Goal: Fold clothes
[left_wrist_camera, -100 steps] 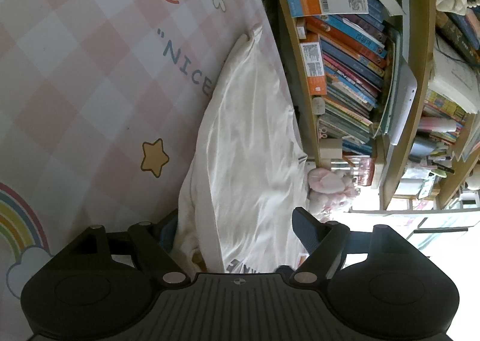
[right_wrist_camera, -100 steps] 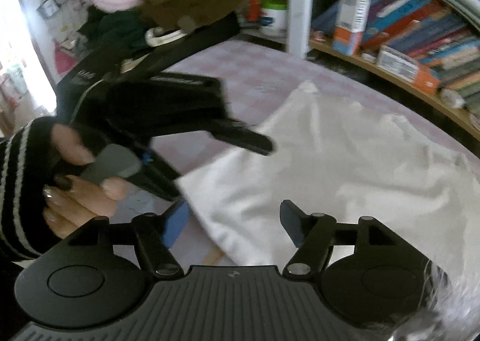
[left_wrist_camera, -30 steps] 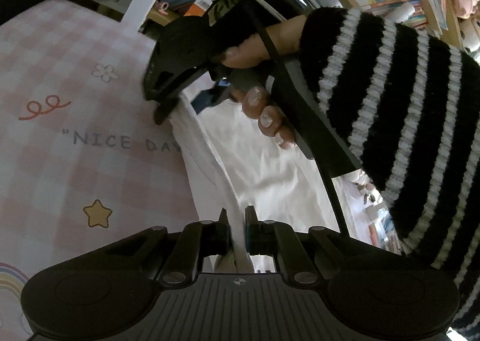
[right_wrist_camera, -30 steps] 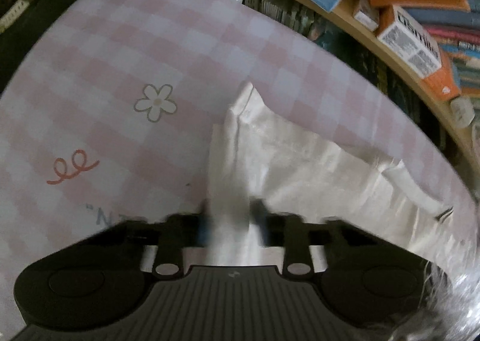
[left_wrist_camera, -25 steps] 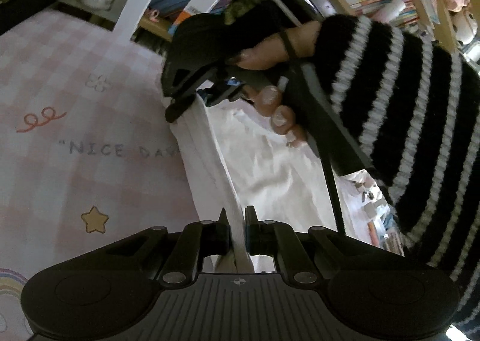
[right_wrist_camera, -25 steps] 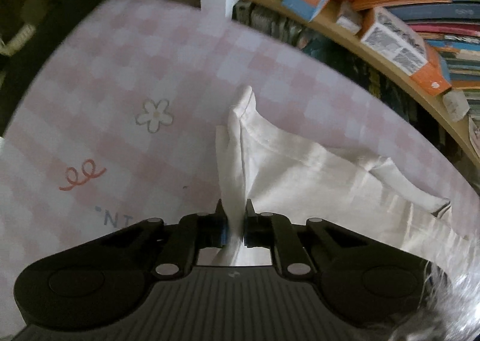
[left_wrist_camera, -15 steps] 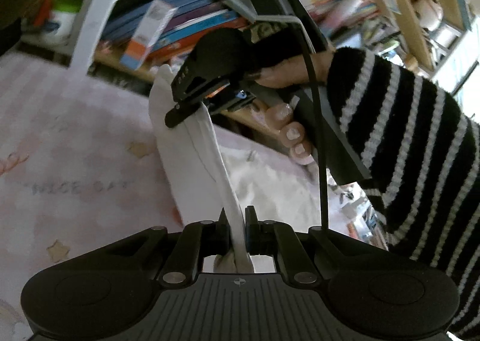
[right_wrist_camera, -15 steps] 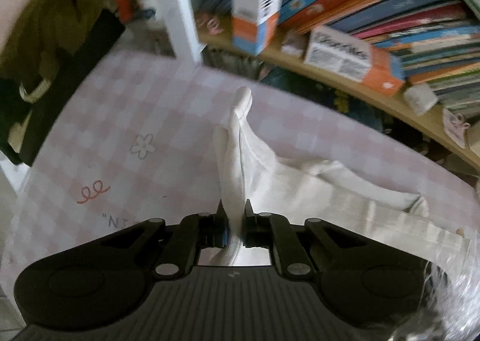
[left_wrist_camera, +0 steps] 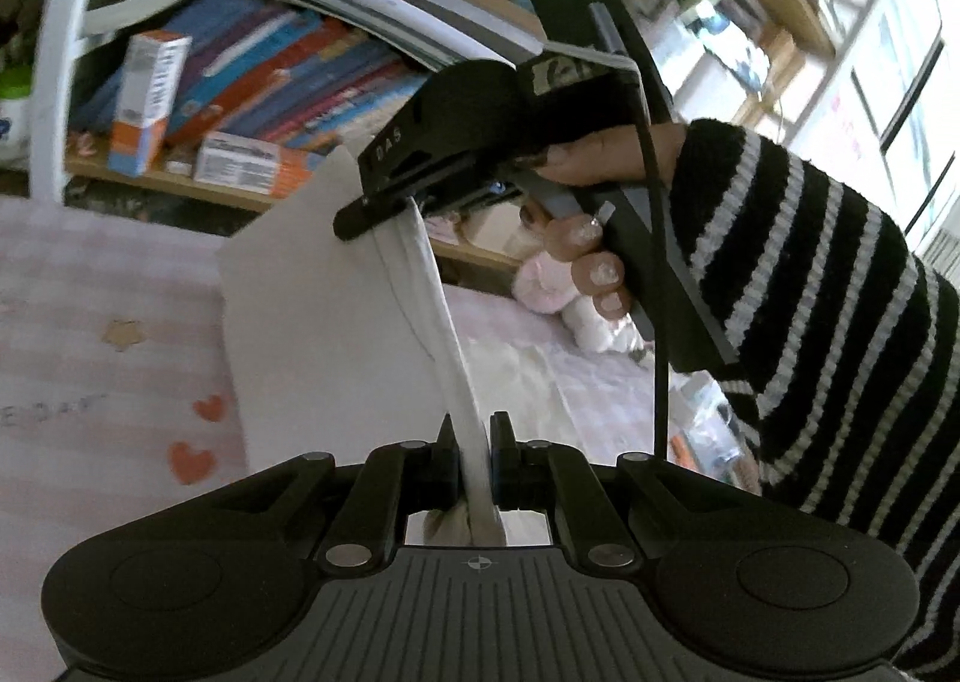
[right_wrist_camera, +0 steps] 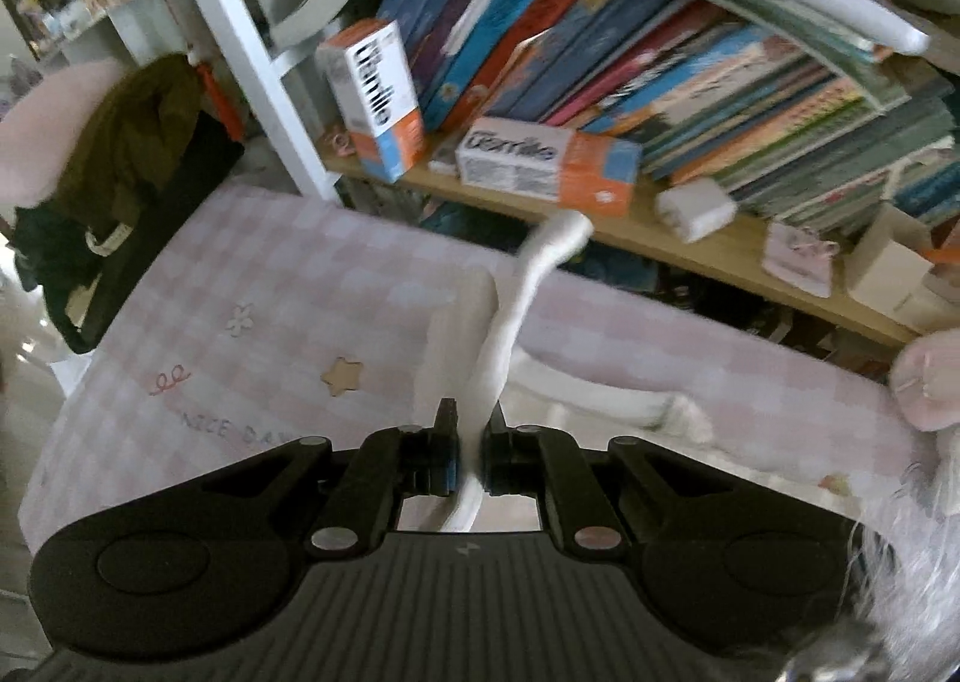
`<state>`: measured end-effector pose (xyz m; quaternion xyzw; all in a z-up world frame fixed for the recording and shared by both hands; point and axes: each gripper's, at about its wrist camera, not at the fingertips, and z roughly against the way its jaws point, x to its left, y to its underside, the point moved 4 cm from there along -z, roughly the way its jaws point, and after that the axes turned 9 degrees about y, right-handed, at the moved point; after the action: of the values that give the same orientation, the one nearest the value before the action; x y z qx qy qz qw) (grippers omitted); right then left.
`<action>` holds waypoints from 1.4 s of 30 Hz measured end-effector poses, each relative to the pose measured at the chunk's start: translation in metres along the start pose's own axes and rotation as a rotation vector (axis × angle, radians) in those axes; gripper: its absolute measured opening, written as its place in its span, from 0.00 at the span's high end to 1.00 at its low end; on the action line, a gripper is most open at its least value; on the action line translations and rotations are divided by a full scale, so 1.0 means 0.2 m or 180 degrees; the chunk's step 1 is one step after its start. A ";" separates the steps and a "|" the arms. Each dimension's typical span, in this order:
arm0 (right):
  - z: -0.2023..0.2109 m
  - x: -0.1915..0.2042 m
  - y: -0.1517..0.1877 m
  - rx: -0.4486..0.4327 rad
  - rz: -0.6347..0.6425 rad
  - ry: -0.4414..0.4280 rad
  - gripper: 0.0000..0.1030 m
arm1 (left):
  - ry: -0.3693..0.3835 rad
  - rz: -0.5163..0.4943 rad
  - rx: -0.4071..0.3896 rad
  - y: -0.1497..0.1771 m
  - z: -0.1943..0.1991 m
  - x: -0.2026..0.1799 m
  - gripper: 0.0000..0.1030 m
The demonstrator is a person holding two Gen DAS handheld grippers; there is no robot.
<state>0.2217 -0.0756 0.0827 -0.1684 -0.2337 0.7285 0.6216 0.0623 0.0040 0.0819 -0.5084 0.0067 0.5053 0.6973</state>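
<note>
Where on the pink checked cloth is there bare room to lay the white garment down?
Bare patch: the pink checked cloth between the star print, the flower print and its left edge. Crowded: the right side, where the white garment lies beside a pink plush toy; the bookshelf borders the far edge.

Home bedroom: crammed bookshelf (right_wrist_camera: 630,82), pink checked bedsheet (right_wrist_camera: 288,286), plush toy (left_wrist_camera: 540,286).

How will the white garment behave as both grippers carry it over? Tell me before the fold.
Probably floppy: the white garment hangs in a loose sheet between the left gripper and right gripper. Likely light, since thin pinches at its edge hold it up. It may sag or swing, so its free corner could land askew.
</note>
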 end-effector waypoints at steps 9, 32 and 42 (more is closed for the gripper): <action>0.03 -0.60 0.21 -0.0150 -0.0269 0.0005 0.93 | -0.0171 -0.0017 0.0361 0.10 -0.48 -0.31 0.92; -0.26 -1.32 0.84 -0.0219 -0.1873 -0.0734 0.78 | -0.0744 -0.0646 0.1087 0.52 -0.95 -0.46 0.71; -0.30 -1.34 0.81 -0.0233 -0.1904 -0.0725 0.72 | -0.0872 -0.0990 0.1156 0.57 -0.93 -0.53 0.71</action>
<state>0.1653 -0.3517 -0.0680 -0.0318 -0.3670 0.5187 0.7715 0.0232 -0.2063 -0.0319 -0.2969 -0.0753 0.4467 0.8406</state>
